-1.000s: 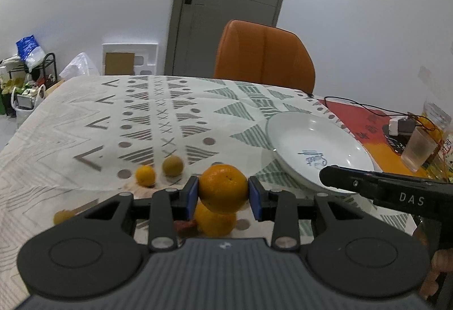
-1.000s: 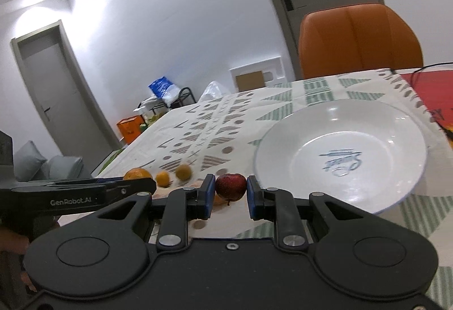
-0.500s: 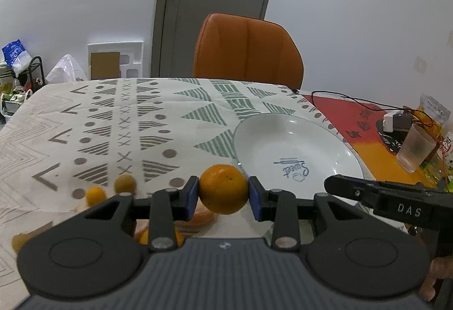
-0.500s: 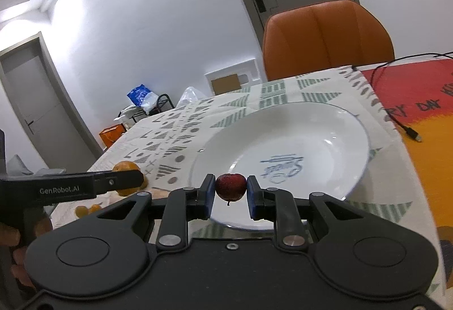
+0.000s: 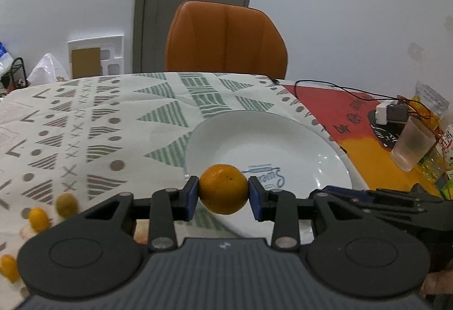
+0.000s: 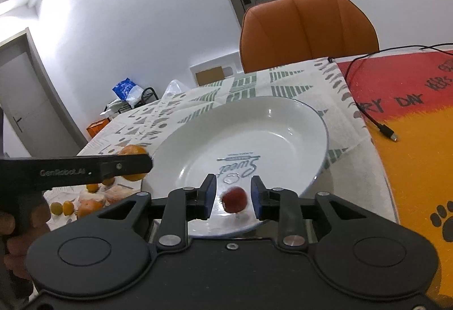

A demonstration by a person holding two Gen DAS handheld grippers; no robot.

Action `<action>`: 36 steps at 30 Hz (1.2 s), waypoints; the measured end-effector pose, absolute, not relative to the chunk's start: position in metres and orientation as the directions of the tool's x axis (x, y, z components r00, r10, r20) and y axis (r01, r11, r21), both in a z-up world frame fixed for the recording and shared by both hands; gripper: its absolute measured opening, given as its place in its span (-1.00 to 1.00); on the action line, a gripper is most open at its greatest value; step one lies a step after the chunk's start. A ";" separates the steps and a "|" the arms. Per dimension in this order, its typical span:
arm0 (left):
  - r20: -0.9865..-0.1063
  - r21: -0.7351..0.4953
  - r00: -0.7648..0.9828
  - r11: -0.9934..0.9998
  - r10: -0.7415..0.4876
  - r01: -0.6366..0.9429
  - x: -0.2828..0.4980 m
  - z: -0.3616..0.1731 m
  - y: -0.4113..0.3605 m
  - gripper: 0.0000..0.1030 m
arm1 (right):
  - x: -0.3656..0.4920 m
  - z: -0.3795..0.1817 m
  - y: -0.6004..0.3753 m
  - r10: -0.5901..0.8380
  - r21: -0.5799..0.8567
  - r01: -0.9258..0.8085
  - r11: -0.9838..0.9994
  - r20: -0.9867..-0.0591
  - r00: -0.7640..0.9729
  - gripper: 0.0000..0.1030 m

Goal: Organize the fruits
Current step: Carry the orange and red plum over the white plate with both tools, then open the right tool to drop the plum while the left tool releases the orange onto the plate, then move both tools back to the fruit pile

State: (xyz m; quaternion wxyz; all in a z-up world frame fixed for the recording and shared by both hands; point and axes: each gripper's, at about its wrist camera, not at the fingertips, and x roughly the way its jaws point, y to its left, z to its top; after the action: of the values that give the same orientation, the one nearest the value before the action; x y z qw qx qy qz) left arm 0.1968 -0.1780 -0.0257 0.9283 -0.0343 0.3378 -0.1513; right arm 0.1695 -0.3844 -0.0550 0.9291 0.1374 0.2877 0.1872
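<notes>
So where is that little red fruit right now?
In the right wrist view, the red fruit sits between the open right gripper fingers, over the white plate's near rim.

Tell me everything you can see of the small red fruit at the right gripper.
The small red fruit is round, dark red and glossy, blurred as if moving, with a thin stem-like bit at its underside. It sits between the open fingers of the right gripper, with a gap on each side, so neither blue pad touches it. It is over the near part of the white plate; whether it already rests on the plate or is falling cannot be told.
</notes>
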 end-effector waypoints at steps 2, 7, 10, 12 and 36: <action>-0.615 -0.167 0.726 0.951 -0.308 0.262 0.200 -0.027 -0.183 -0.30 | 0.169 -0.055 -0.387 0.430 0.363 -0.272 0.891 -0.488 0.759 -0.45; -0.630 -0.207 0.705 0.945 -0.326 0.252 0.208 -0.030 -0.187 -0.30 | 0.166 -0.049 -0.397 0.424 0.365 -0.259 0.894 -0.506 0.751 -0.43; -0.615 -0.229 0.717 0.944 -0.328 0.236 0.205 -0.027 -0.182 -0.24 | 0.164 -0.044 -0.399 0.423 0.360 -0.260 0.896 -0.514 0.746 -0.34; -0.606 -0.239 0.728 0.946 -0.322 0.220 0.202 -0.023 -0.176 -0.23 | 0.162 -0.042 -0.398 0.428 0.359 -0.267 0.895 -0.515 0.743 -0.32; -0.518 -0.194 0.844 0.980 -0.136 0.039 0.116 0.016 -0.038 0.81 | 0.102 -0.015 -0.338 0.256 0.284 -0.151 0.947 -0.380 0.889 1.00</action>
State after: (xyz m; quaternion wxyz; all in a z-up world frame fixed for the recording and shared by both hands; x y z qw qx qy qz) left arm 0.1162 -0.0380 0.0161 0.9562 -0.0880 0.2753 -0.0460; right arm 0.1020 -0.3384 -0.0148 0.9638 0.1244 0.2109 0.1056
